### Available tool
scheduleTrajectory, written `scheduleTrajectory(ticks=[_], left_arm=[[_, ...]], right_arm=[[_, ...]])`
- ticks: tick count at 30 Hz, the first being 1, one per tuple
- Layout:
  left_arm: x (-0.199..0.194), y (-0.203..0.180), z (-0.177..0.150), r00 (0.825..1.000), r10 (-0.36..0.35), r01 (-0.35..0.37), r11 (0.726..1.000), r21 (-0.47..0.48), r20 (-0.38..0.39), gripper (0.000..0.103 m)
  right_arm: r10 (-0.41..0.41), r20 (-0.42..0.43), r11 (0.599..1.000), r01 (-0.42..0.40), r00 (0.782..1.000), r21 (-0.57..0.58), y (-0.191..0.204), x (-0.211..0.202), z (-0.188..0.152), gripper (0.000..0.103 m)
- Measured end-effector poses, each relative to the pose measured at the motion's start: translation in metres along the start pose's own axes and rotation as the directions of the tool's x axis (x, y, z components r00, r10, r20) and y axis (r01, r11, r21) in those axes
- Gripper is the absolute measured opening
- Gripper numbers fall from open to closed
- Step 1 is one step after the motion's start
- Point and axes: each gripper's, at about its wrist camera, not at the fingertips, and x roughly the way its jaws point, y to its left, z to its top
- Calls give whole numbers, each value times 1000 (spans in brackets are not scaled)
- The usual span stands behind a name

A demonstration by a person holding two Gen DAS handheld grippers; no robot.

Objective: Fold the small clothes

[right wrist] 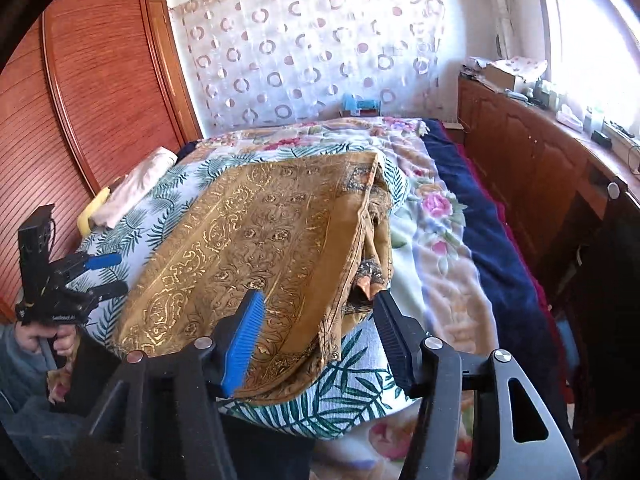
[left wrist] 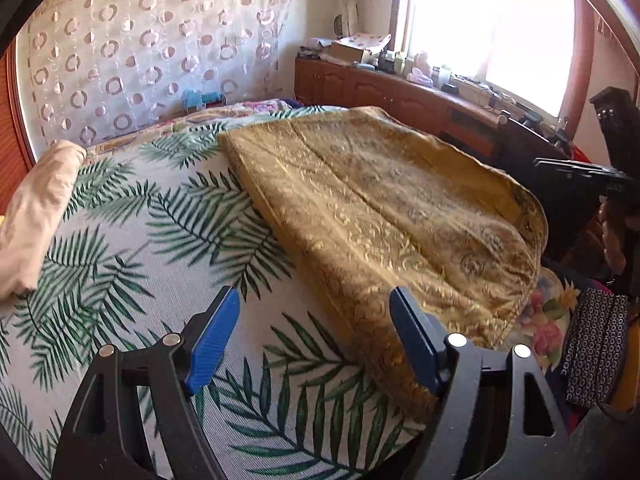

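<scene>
Golden folded cloth (right wrist: 256, 256) lies lengthwise toward the headboard wall.

The left gripper (left wrist: 312, 344) hovers, fingers (left wrist: 212, 340) spread, over the leaf-print sheet (left wrist: 120, 240) beside the gold cloth (left wrist: 380, 208).

Gold cloth (right wrist: 256, 248) hides the bedspread beneath; clutter on the sideboard (left wrist: 400, 92) too small to tell.

Sunlit window (left wrist: 488, 28), wooden wardrobe (right wrist: 104, 80), patterned curtain (right wrist: 312, 48).
</scene>
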Motion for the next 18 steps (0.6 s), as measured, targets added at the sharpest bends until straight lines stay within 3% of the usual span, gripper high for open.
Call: scheduleTrajectory(ticks=[6, 10, 14, 16, 18], left_arm=[[-1, -2, -15, 999, -22, 22, 1000, -5, -31, 78], [-3, -10, -23, 995, -84, 84, 996, -1, -55, 78], [0, -18, -28, 986, -137, 137, 991, -14, -93, 59], [1, -22, -29, 986, -137, 137, 991, -3, -92, 57], [0, -26, -30, 986, -141, 142, 990, 8, -92, 49]], right_arm=[[-47, -83, 999, 47, 995, 0, 2, 35, -11, 59], [-53, -97, 999, 53, 994, 5, 5, 43, -17, 59], [-62, -60, 998, 62, 996, -11, 8, 30, -14, 59], [-62, -39, 998, 61, 997, -20, 11, 22, -9, 59], [-57, -14, 998, 57, 998, -29, 16, 18, -10, 59]])
